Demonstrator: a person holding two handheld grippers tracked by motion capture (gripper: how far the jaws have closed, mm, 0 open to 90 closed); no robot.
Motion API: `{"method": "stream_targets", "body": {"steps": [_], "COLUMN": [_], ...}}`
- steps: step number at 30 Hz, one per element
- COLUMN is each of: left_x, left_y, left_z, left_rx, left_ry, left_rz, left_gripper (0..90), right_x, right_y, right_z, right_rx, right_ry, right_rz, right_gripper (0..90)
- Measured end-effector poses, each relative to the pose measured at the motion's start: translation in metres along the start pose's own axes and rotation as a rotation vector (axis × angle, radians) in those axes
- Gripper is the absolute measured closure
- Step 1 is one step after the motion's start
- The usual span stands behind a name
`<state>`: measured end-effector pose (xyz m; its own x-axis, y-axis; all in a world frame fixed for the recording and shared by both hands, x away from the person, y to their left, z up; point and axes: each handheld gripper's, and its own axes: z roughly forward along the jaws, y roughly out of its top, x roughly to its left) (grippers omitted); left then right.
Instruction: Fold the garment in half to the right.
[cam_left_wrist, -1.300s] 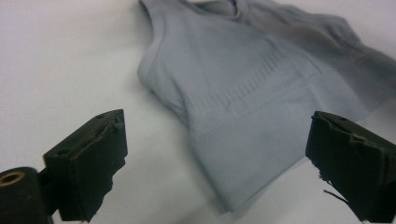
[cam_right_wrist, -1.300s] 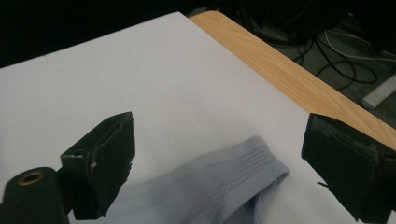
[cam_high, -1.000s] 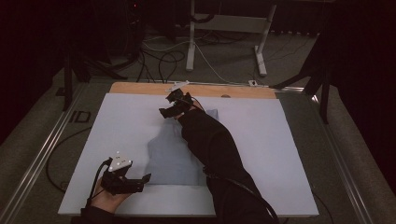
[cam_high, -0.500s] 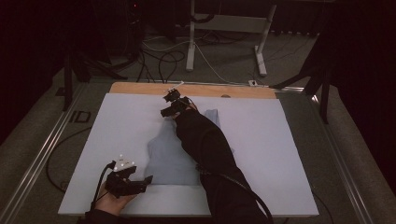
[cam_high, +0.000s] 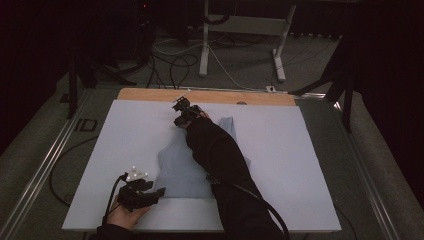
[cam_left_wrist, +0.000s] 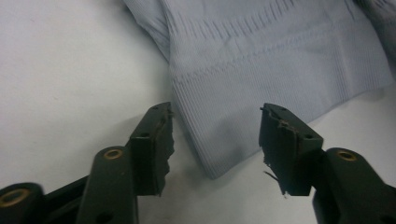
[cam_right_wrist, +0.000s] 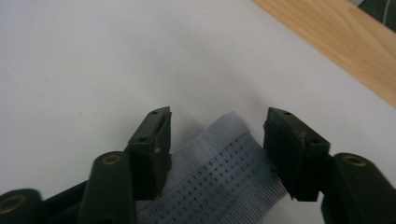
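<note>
The person's right arm, in a dark sleeve (cam_high: 220, 155), reaches far forward across the desk (cam_high: 125, 135) and lies over the middle of a pale blue garment (cam_high: 175, 170). At its end the right gripper (cam_high: 184, 114) sits near the far edge of the white sheet, just short of the bare wooden strip (cam_high: 150, 95) along the back of the desk. In the right gripper view its jaws stand apart, one on each side of a narrow ribbed strap (cam_right_wrist: 224, 158) with rows of small holes; the strap's end lies between them on the white surface, and neither jaw is pressed onto it.

The left hand (cam_high: 127, 215) rests at the near edge of the desk, holding the left gripper (cam_high: 150, 192), which points right toward the garment's lower left corner. In the left gripper view the jaws are wide apart with the ribbed hem corner (cam_left_wrist: 215, 140) lying flat between them, gripped by nothing. A cable (cam_high: 112, 200) loops back from this gripper toward the hand.

The garment lies in the middle of the desk, its wide hem toward the person and its narrow part stretching away under the sleeve; a second strap (cam_high: 227, 125) shows just right of the arm.

Beyond the desk, a white stand (cam_high: 205, 45) and loose cables (cam_high: 170, 65) are on the dark floor.
</note>
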<state>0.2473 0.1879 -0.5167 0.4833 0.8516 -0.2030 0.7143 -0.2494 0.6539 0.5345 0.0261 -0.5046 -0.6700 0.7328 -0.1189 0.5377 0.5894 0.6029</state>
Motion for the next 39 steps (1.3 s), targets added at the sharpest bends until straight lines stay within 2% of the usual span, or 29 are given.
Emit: {"method": "stream_targets", "body": {"steps": [2,4,6,8,10,15,17,21,22,23,25,32,35,39], "left_x": [0.001,0.000,-0.001,-0.001,-0.001,0.001,0.002,0.005,0.005,0.006,0.007,0.003,-0.001,-0.009], "left_y": [-0.001,-0.001,-0.002,-0.003,-0.002,-0.002,-0.001,0.000,0.000,0.000,0.001,0.006,0.010,0.015], "left_z": [0.002,0.004,0.007,0.008,0.008,0.009,0.009,0.011,0.012,0.012,0.010,0.007,0.004,0.000], "left_rx": [0.010,0.016,0.025,0.025,0.025,0.022,0.019,0.016,0.019,0.019,0.015,0.020,0.018,0.005], "left_ry": [-0.017,-0.021,-0.024,-0.022,-0.022,-0.027,-0.024,-0.023,-0.025,-0.036,-0.050,-0.074,-0.093,-0.112], "left_rz": [0.004,0.002,0.001,0.003,-0.001,-0.015,-0.023,-0.040,-0.048,-0.052,-0.059,-0.039,-0.020,0.004], "left_gripper": [48.2,49.1,49.1,49.2,49.3,51.2,54.5,69.4,69.4,77.3,84.5,87.5,87.7,87.8], "right_x": [0.001,0.002,0.002,0.002,0.003,0.009,0.011,0.008,0.007,0.006,0.006,0.002,-0.001,-0.003], "right_y": [-0.001,-0.001,-0.002,-0.003,-0.003,-0.001,-0.001,-0.001,-0.001,0.000,0.000,0.002,0.004,0.005], "right_z": [0.001,0.002,0.003,0.005,0.006,0.007,0.007,0.004,0.003,0.001,-0.001,-0.010,-0.016,-0.025], "right_rx": [0.003,0.013,0.030,0.049,0.054,0.073,0.075,0.070,0.069,0.063,0.047,0.006,-0.010,-0.028], "right_ry": [-0.001,0.006,0.011,-0.002,-0.001,-0.021,-0.037,-0.023,-0.019,-0.012,-0.014,-0.005,-0.003,-0.006], "right_rz": [-0.017,-0.047,-0.056,-0.088,-0.100,-0.149,-0.161,-0.158,-0.154,-0.148,-0.145,-0.139,-0.126,-0.136], "right_gripper": [47.5,51.1,56.9,60.6,63.8,79.4,85.2,86.5,86.6,86.8,86.8,87.2,87.3,87.4]}}
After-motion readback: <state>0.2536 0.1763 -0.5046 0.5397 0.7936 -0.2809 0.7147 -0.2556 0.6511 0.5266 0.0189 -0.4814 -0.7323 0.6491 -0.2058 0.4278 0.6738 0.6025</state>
